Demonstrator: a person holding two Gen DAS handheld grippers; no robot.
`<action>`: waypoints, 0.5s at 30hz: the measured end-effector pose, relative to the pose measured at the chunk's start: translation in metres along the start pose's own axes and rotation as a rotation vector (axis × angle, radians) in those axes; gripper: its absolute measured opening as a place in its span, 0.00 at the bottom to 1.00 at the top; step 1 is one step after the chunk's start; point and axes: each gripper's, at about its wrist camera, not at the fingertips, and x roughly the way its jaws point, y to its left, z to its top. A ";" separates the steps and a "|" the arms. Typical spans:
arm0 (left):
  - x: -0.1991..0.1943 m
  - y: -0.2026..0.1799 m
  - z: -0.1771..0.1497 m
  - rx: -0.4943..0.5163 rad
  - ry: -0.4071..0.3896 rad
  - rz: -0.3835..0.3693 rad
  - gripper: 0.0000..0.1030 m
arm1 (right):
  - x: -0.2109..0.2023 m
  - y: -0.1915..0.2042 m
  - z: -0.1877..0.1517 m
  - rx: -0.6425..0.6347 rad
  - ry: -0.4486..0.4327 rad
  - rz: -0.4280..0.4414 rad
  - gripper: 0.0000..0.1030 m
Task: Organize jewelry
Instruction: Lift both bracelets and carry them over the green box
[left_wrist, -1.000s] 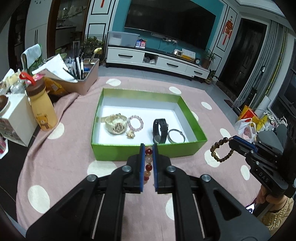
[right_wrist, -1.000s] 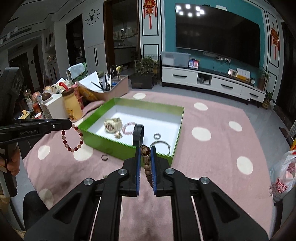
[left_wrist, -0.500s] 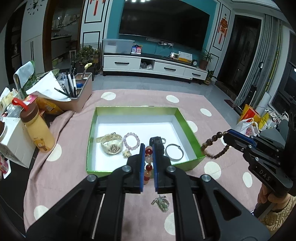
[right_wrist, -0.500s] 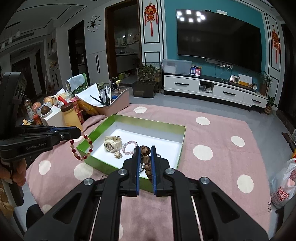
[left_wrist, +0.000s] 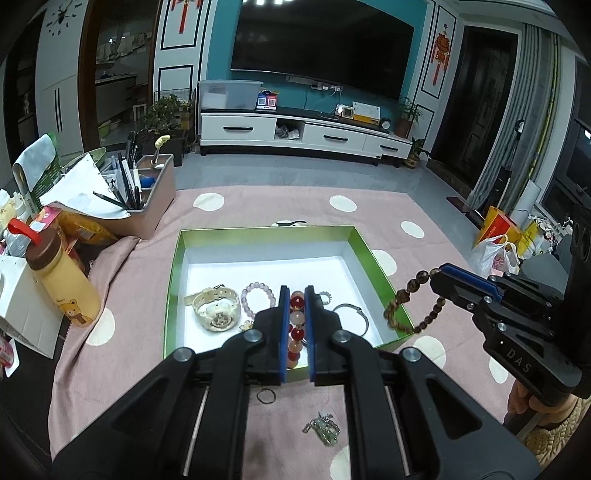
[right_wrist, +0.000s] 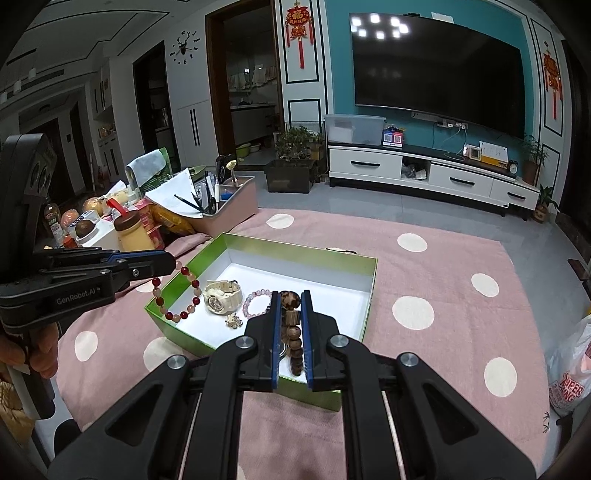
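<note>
Left gripper (left_wrist: 296, 317) is pinching a red bead bracelet (left_wrist: 296, 328), right gripper (right_wrist: 289, 325) a brown one (right_wrist: 291, 332), both dangling limp and probably slippery, over the green box's (left_wrist: 373, 254) six-o'clock edge.

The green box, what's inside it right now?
Inside the green box lie a cream watch, a pink bead bracelet, a small gold charm, a silver bangle and a ring. The left gripper covers the middle.
</note>
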 end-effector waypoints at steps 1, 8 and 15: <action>0.002 0.001 0.001 0.000 0.001 0.001 0.07 | 0.002 -0.001 0.001 0.002 0.001 0.001 0.10; 0.016 0.005 0.006 -0.001 0.013 0.005 0.07 | 0.015 -0.002 0.007 0.001 0.006 -0.001 0.10; 0.029 0.008 0.009 0.000 0.027 0.012 0.07 | 0.025 -0.004 0.011 0.000 0.015 -0.002 0.10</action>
